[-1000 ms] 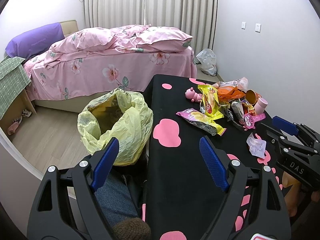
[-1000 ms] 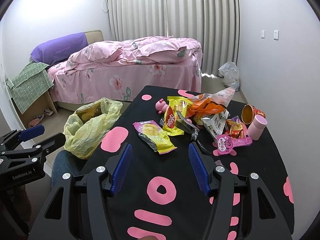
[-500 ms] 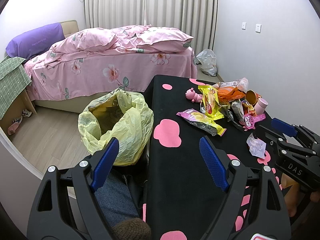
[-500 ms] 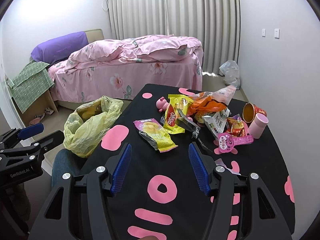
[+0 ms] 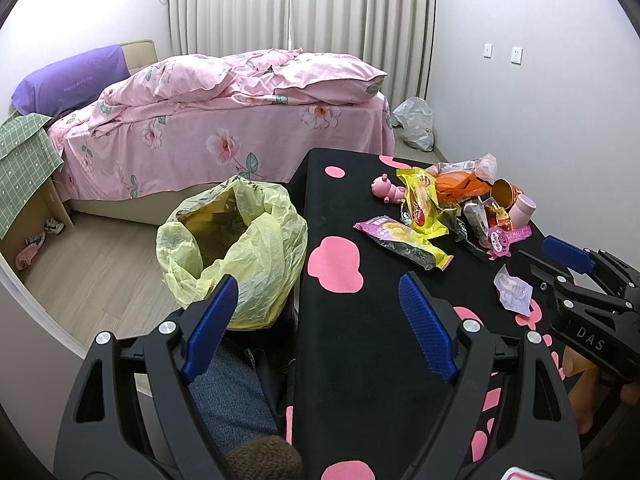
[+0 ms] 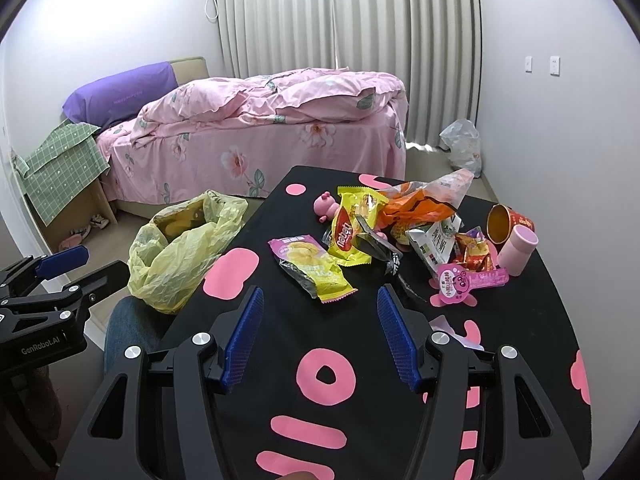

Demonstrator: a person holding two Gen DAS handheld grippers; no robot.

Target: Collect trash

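Our left gripper (image 5: 316,328) and right gripper (image 6: 318,338) both gape empty; wrappers (image 6: 316,266) lie right of the yellow bag (image 5: 240,248), whose slumped mouth could make drops miss.

Even, soft indoor light filled both my views, with only faint shadows. Focus stayed sharp throughout. Fisheye bending curved the walls and curtain (image 6: 348,16), and dark vignettes closed every corner.
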